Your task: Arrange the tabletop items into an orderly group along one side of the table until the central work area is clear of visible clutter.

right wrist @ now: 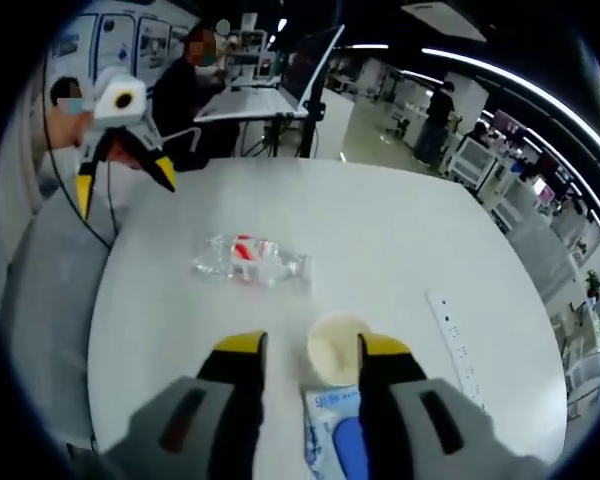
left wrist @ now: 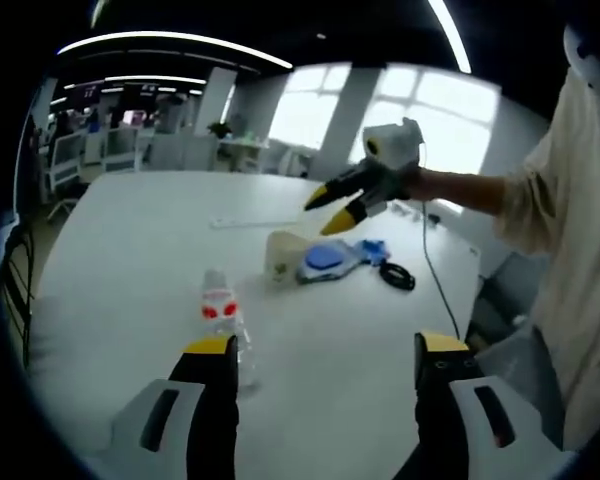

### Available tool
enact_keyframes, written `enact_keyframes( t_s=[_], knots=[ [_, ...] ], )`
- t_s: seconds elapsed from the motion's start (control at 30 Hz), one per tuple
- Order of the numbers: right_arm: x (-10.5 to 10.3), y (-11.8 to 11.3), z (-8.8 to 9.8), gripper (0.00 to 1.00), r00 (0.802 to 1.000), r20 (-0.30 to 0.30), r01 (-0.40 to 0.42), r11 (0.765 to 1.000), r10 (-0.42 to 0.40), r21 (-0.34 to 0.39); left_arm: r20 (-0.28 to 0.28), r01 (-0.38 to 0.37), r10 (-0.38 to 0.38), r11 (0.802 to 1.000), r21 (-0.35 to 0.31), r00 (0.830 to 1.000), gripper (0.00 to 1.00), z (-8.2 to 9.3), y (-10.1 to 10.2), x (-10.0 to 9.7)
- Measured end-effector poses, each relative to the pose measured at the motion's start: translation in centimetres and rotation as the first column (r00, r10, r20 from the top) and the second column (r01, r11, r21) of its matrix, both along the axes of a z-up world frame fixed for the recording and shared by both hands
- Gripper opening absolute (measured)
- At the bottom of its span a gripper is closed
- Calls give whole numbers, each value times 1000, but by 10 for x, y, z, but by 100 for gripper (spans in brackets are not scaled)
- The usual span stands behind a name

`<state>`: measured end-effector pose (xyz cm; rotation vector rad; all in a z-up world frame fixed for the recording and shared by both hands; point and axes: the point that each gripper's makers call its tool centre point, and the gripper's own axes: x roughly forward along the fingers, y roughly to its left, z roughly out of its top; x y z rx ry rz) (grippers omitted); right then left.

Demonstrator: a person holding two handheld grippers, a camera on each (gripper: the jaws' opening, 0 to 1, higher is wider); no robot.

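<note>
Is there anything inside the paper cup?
Looking down from the right gripper view, the paper cup looks empty and pale inside. Its bottom is too blurry to be sure.

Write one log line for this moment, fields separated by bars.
left gripper open, above table | right gripper open near paper cup | bottle lying flat | clutter remains

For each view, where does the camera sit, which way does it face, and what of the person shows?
Left gripper view: rides the open left gripper, facing across the white table toward windows; right gripper, forearm and torso show.
Right gripper view: rides the open right gripper, facing the opposite way toward desks; left gripper shows.
Shared: plastic bottle, paper cup, power strip.
</note>
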<state>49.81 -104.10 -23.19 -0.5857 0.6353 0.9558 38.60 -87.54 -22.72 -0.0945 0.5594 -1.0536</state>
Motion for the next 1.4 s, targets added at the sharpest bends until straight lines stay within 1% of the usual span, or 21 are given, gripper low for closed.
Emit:
enact_keyframes(
  t_s=[0.17,0.23,0.43,0.5,0.6,0.7,0.73,0.83,0.87,0.93,0.97,1.03,1.07,1.1,1.13,1.2,1.23,1.27,1.33,1.37,1.4],
  knots=[
    [-6,-2,8,36,1000,4,15,1000,-15,14,9,12,-12,1000,1,1000,70,4,-2,-1],
    [-10,0,12,37,1000,-2,29,999,-29,39,14,16,-16,1000,2,1000,70,6,-2,-2],
    [-19,3,23,40,999,4,47,997,-48,67,24,25,-25,1000,4,999,70,11,-2,-3],
    [-23,5,26,40,998,-4,55,995,-55,85,26,26,-26,1000,1,999,70,13,-3,-4],
    [-26,7,31,45,997,5,71,992,-71,100,31,29,-29,1000,-1,999,70,15,-3,-4],
    [-29,9,35,47,996,-10,94,986,-94,138,35,35,-35,999,2,999,69,16,-3,-5],
    [-30,10,37,47,994,-17,112,980,-111,163,36,37,-37,999,0,999,69,17,-4,-5],
    [-34,14,43,48,991,-30,135,970,-132,202,40,42,-42,999,-1,998,69,19,-5,-6],
    [-37,17,45,48,989,-44,146,963,-139,226,41,45,-45,999,-3,998,69,20,-6,-6],
    [-39,18,47,49,987,-55,162,957,-153,240,46,51,-51,999,-2,998,70,21,-6,-6],
    [-39,19,48,51,985,-54,170,952,-162,255,48,52,-52,999,-3,998,70,22,-6,-6],
    [-44,23,50,52,979,-94,201,937,-181,287,50,55,-55,998,-7,997,71,24,-7,-7],
    [-45,25,51,53,975,-107,218,925,-193,310,53,60,-59,998,-4,997,71,25,-7,-8],
    [-45,26,52,54,974,-114,223,920,-196,322,54,61,-61,998,-4,997,72,25,-7,-8],
    [-49,29,53,54,966,-149,250,904,-210,348,55,62,-62,998,-4,997,73,26,-7,-8],
    [-51,34,56,54,958,-177,280,879,-227,386,57,64,-64,998,-2,996,73,26,-6,-9],
    [-54,37,57,54,953,-202,292,866,-227,405,59,62,-62,998,-2,996,74,27,-5,-9],
    [-56,40,57,54,946,-225,312,851,-235,422,59,62,-61,998,-2,996,75,27,-5,-9],
    [-57,44,58,55,935,-252,342,827,-251,446,60,57,-56,998,-3,997,76,27,-3,-8],
    [-60,47,56,55,922,-286,370,811,-261,452,61,57,-57,998,3,997,76,26,-1,-9],
    [-60,51,57,55,918,-297,379,796,-261,472,61,57,-57,998,3,997,76,26,0,-8]
  ],
)
